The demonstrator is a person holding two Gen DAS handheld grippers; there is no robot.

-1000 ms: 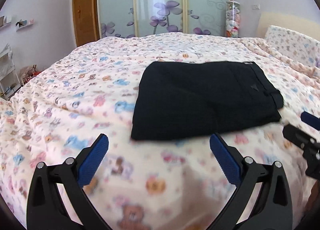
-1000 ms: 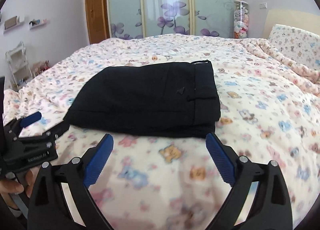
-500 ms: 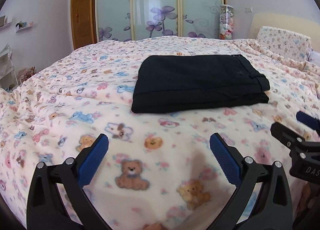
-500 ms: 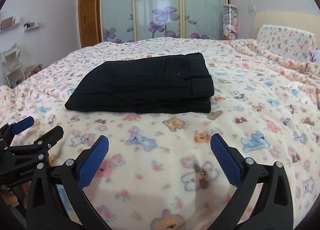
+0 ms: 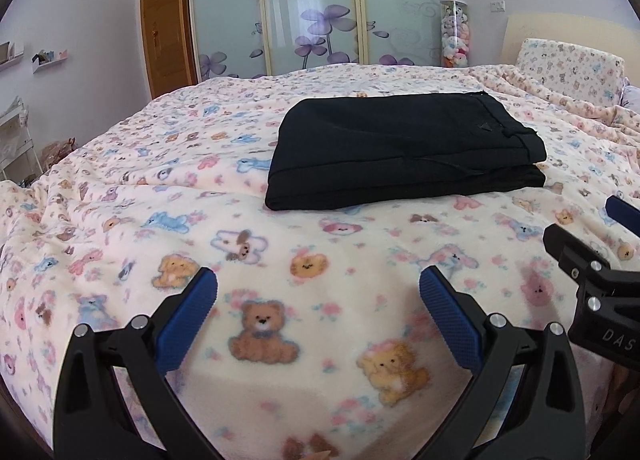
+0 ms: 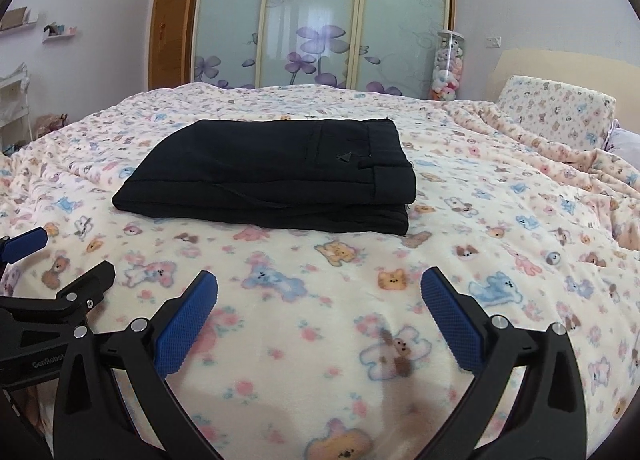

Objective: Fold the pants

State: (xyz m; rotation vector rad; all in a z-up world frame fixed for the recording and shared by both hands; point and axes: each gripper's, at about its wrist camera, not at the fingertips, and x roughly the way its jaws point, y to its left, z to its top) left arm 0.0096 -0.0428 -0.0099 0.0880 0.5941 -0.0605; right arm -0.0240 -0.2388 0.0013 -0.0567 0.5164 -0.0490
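Lying folded on the bed (image 5: 120, 196), the pants (image 5: 404, 152) are well ahead of both tongs. The left tongs (image 5: 318, 308) and right tongs (image 6: 319, 308) are wide open, hold nothing, and hover side by side above the blanket.

Black pants (image 6: 276, 184): folded flat on my bed's bear-print blanket (image 6: 500, 220). My right hand-held gripper (image 6: 319, 308): fingers spread wide, empty, near them. Left hand-held gripper (image 6: 52, 272): beside it, at left edge.
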